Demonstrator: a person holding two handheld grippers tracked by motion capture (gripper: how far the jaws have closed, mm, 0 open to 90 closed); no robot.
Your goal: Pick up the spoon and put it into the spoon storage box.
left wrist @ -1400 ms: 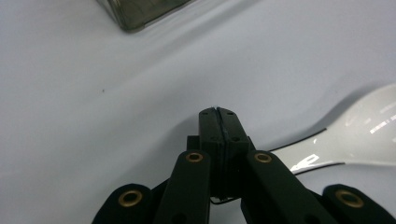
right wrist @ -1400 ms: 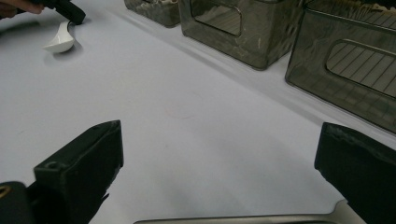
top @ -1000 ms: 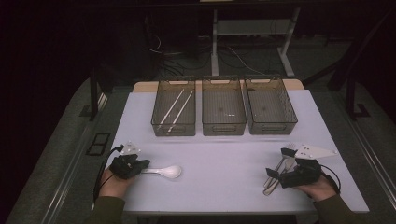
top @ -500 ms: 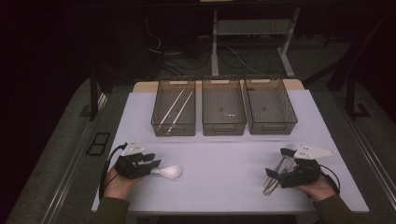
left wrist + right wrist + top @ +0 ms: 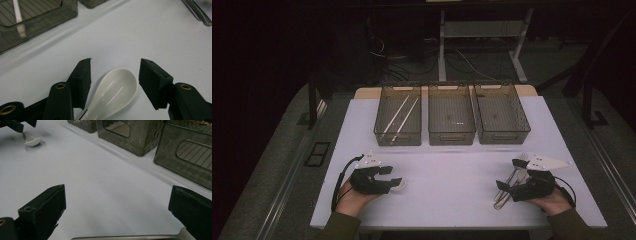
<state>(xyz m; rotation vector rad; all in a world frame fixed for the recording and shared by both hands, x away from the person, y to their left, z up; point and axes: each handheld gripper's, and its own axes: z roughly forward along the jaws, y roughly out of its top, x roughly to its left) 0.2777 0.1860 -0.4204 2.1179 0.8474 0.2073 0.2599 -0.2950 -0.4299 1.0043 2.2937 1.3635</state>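
A white ceramic spoon (image 5: pixel 117 87) lies flat on the white table (image 5: pixel 452 170), bowl pointing away from my left hand. My left gripper (image 5: pixel 115 67) straddles it. Its jaws have just been opening and stand on either side of the bowl with gaps, not pressing. From above, the left gripper (image 5: pixel 393 177) covers most of the spoon (image 5: pixel 401 184). My right gripper (image 5: pixel 508 174) is open wide over a small pile of metal cutlery (image 5: pixel 503 194). A metal handle (image 5: pixel 130 237) lies low between the right gripper's (image 5: pixel 117 195) jaws, untouched.
Three dark see-through bins stand in a row at the back: the left bin (image 5: pixel 397 142) holds white chopsticks (image 5: pixel 399 116), the middle bin (image 5: pixel 451 140) and the right bin (image 5: pixel 504 139) look bare. The table's front edge runs just before both hands.
My left gripper has slid right along the spoon and its jaws have spread from shut to open around it. The right gripper has stayed put.
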